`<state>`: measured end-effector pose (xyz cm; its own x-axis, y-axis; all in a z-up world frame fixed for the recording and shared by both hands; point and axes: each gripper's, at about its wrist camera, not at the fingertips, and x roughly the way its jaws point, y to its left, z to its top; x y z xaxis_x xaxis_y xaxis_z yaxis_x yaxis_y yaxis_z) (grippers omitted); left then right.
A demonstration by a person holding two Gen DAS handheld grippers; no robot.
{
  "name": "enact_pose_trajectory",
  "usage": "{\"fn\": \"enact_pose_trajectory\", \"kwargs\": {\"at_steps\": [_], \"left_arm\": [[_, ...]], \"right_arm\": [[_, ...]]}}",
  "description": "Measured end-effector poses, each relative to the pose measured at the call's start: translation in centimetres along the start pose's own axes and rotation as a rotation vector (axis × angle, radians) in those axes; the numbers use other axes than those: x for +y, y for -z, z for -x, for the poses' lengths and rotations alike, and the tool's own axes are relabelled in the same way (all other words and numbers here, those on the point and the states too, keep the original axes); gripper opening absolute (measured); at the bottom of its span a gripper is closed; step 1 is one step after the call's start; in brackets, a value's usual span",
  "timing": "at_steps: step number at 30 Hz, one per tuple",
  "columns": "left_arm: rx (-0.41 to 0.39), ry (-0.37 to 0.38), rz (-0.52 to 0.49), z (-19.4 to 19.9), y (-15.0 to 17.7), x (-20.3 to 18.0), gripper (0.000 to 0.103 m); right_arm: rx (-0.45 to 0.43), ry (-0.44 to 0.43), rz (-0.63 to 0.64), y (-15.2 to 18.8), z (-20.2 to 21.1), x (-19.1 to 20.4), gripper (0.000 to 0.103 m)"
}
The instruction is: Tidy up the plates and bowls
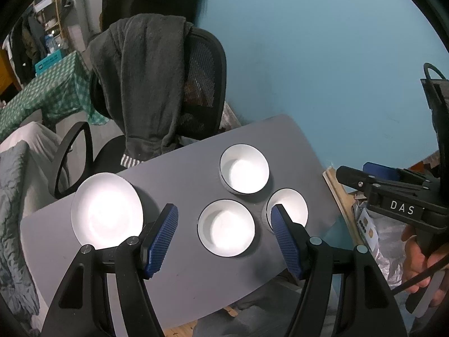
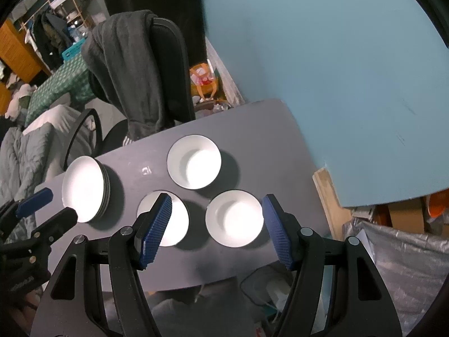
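Three white bowls stand apart on a small grey table (image 1: 179, 179): a far bowl (image 1: 244, 172), a near middle bowl (image 1: 226, 227) and a near right bowl (image 1: 289, 207). A stack of white plates (image 1: 106, 210) sits at the table's left. My left gripper (image 1: 224, 241) is open and empty above the middle bowl. In the right wrist view the same far bowl (image 2: 194, 165), middle bowl (image 2: 174, 224), right bowl (image 2: 234, 217) and plate stack (image 2: 82, 188) show. My right gripper (image 2: 216, 230) is open and empty above the table's near edge.
A black office chair (image 1: 202, 84) draped with a dark grey garment (image 1: 140, 78) stands behind the table. A blue wall (image 1: 322, 42) is at the right. Bedding (image 1: 16, 210) lies left. Silver bags and boxes (image 2: 398, 252) are on the floor at right.
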<state>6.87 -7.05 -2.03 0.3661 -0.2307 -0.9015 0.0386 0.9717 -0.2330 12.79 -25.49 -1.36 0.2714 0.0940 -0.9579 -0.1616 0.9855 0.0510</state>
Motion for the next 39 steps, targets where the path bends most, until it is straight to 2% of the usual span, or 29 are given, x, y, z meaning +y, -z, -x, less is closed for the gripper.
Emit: {"fn": "enact_pose_trajectory", "kwargs": {"at_steps": [4,9,13,21,27,34,39], "left_arm": [[0.018,-0.006,0.035,-1.0,-0.3,0.5,0.070],[0.062,-0.011,0.095,-3.2,0.2,1.8,0.070],[0.097,-0.010,0.119,-5.1,0.9,2.6,0.070],[0.165,-0.033,0.154,-9.4,3.2,4.3,0.070],[0.203,-0.045,0.190,-11.7,4.9,5.4,0.070],[0.229,-0.046,0.212,-14.0,5.9,5.7,0.070],[0.257,-0.044,0.222,-16.0,6.1,6.1,0.070]], "right_arm": [[0.017,-0.013,0.018,-0.6,-0.9,0.1,0.066],[0.048,-0.073,0.055,-1.1,-3.0,0.4,0.066],[0.110,-0.126,0.095,-0.8,-5.7,1.1,0.066],[0.197,-0.153,0.202,0.6,-10.9,3.4,0.066],[0.280,-0.218,0.204,1.4,-14.9,4.1,0.066],[0.325,-0.258,0.247,1.5,-17.4,4.9,0.066],[0.355,-0.249,0.288,1.7,-18.7,5.5,0.066]]}}
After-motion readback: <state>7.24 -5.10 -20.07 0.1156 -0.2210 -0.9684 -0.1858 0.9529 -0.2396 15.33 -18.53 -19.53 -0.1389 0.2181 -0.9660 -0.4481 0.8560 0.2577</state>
